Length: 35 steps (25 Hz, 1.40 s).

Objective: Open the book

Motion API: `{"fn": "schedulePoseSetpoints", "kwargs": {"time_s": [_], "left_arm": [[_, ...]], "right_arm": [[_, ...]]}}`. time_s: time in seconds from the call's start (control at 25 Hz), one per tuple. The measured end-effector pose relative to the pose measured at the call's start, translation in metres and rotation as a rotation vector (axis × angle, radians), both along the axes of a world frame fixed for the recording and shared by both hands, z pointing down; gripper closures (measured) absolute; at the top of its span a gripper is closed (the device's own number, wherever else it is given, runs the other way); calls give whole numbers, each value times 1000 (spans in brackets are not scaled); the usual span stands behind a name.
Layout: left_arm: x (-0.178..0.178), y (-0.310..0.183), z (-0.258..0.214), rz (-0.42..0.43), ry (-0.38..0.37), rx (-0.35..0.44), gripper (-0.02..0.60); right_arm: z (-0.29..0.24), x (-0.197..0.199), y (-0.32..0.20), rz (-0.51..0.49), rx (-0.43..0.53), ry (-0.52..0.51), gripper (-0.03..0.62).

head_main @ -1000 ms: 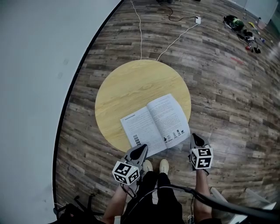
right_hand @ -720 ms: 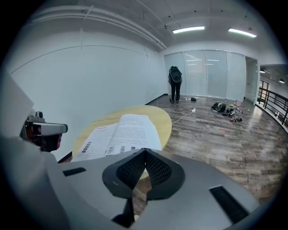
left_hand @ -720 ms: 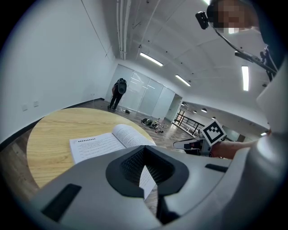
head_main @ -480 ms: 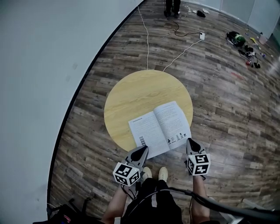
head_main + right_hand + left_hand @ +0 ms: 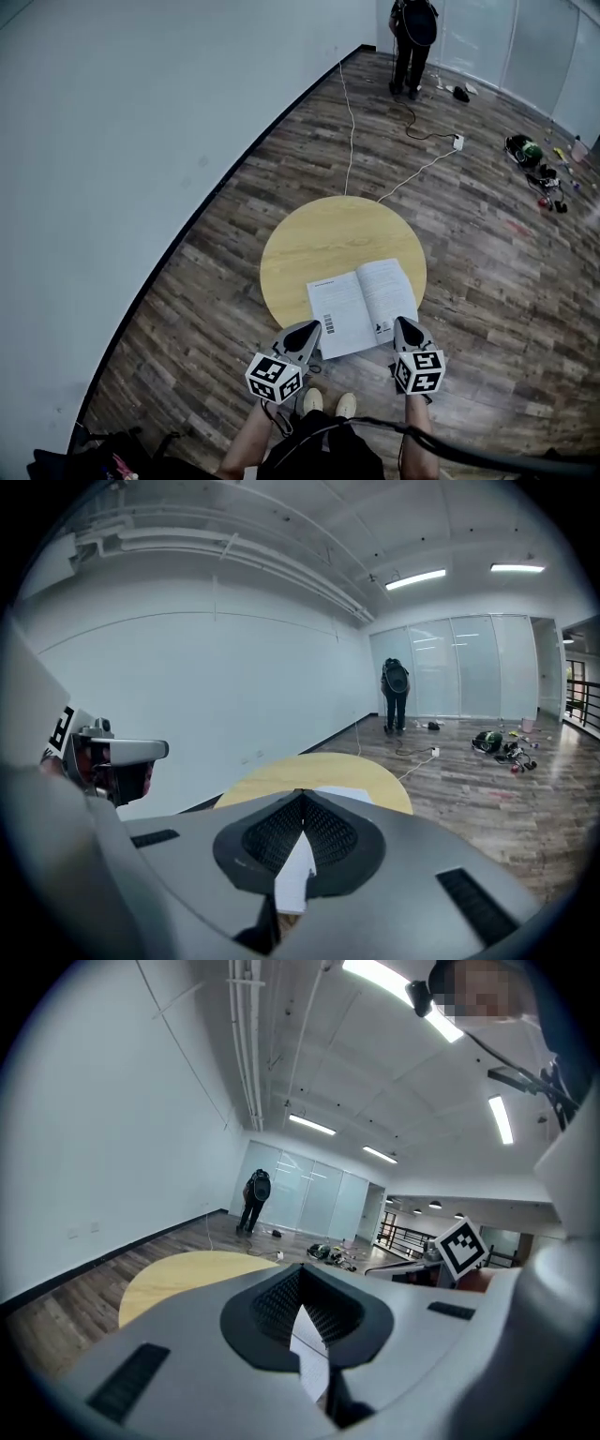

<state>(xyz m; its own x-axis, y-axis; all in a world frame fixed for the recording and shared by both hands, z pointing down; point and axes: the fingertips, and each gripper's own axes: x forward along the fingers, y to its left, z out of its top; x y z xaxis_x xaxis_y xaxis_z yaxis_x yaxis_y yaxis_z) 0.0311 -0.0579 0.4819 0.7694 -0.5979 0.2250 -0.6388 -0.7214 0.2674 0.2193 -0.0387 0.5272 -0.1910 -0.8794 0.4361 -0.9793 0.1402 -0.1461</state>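
Open book lying on a round wooden worktop, both grippers closed on nothing.

The book (image 5: pixel 364 305) is lying flat and spread wide, its white printed pages facing up, on the near right part of the pale, wood-grained round worktop (image 5: pixel 314 244), reaching to its near rim. The left gripper (image 5: pixel 309 326) is pointing at the book's near left corner and the right gripper (image 5: pixel 405 324) is sitting just beside its near right corner. Each has grey wedge-shaped jaws with ribbed black pads meeting at the tip, with nothing clamped between them. Both are carrying a cube of black-and-white squares. Dark streaked plank floor (image 5: pixel 487 281) is surrounding the worktop, thin white cables (image 5: pixel 350 122) are trailing across it, and a person (image 5: pixel 413 37) is standing far off by glass panels.
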Motion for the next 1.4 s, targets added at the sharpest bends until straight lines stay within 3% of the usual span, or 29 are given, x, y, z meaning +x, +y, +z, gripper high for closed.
{"fn": "schedulePoseSetpoints", "kwargs": {"time_s": [0.28, 0.64, 1.4], "left_arm": [[-39, -8, -61, -90, 18, 94, 586], [-89, -13, -109, -194, 6, 208, 586], [-94, -3, -115, -181, 31, 223, 586]], "right_arm": [[-75, -55, -18, -109, 138, -2, 592], [-134, -117, -18, -210, 259, 3, 592], [-151, -154, -4, -280, 268, 23, 592]]}}
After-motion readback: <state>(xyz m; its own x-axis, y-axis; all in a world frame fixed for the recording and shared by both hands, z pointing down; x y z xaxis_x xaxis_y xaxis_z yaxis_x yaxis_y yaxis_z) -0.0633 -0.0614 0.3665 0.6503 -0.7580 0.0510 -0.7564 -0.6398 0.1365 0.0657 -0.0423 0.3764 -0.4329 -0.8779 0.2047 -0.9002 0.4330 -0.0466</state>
